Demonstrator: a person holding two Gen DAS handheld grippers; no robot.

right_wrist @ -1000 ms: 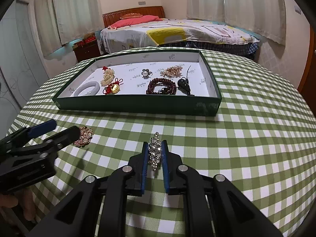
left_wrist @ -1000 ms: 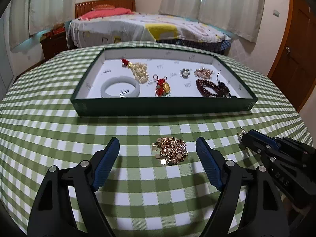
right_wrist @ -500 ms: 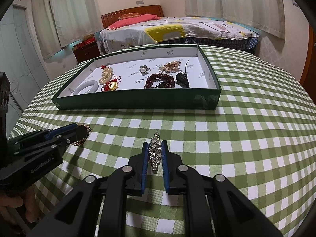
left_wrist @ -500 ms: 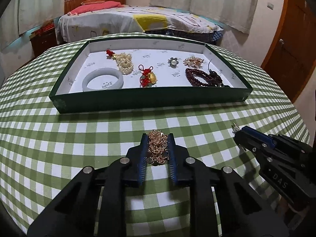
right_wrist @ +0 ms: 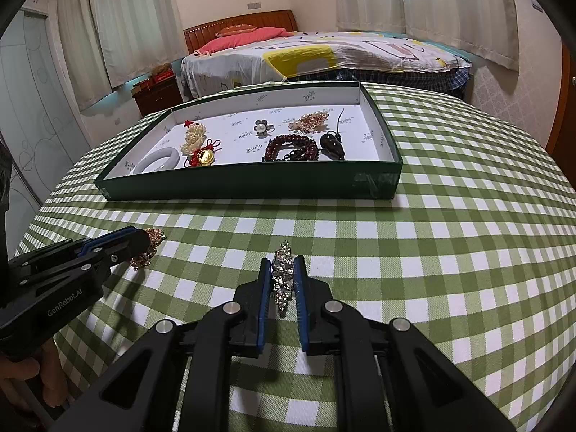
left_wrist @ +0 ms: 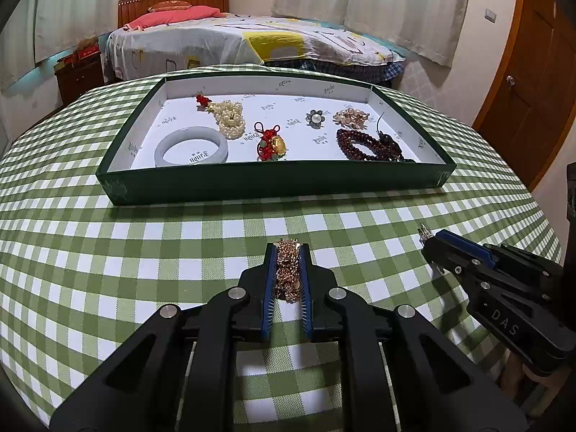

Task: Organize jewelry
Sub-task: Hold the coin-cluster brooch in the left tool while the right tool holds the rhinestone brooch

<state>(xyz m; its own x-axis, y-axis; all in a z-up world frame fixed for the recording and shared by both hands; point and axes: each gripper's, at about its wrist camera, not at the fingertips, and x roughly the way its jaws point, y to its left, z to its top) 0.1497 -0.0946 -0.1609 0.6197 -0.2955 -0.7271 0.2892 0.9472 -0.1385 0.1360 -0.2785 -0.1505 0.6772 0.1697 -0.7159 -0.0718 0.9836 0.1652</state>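
Observation:
My left gripper [left_wrist: 287, 252] is shut on a gold chain piece [left_wrist: 288, 270] just above the checked tablecloth. It also shows in the right wrist view [right_wrist: 144, 243] at the left with the gold piece [right_wrist: 149, 248]. My right gripper [right_wrist: 282, 264] is shut on a silver rhinestone piece [right_wrist: 282, 277]. It shows in the left wrist view [left_wrist: 428, 241] at the right. The green tray [left_wrist: 273, 183] lies ahead with a white bangle [left_wrist: 190, 147], a pearl piece [left_wrist: 230, 117], a red and gold charm [left_wrist: 271, 144], a flower ring [left_wrist: 316, 118] and dark beads [left_wrist: 367, 144].
The round table with the green checked cloth [right_wrist: 450, 252] drops off at its right and left edges. A bed [left_wrist: 252, 43] stands behind the table and a wooden door [left_wrist: 532, 90] at the right.
My left gripper closed on the gold chain piece and lifted slightly toward the tray. My right gripper stayed shut on the rhinestone piece and barely moved.

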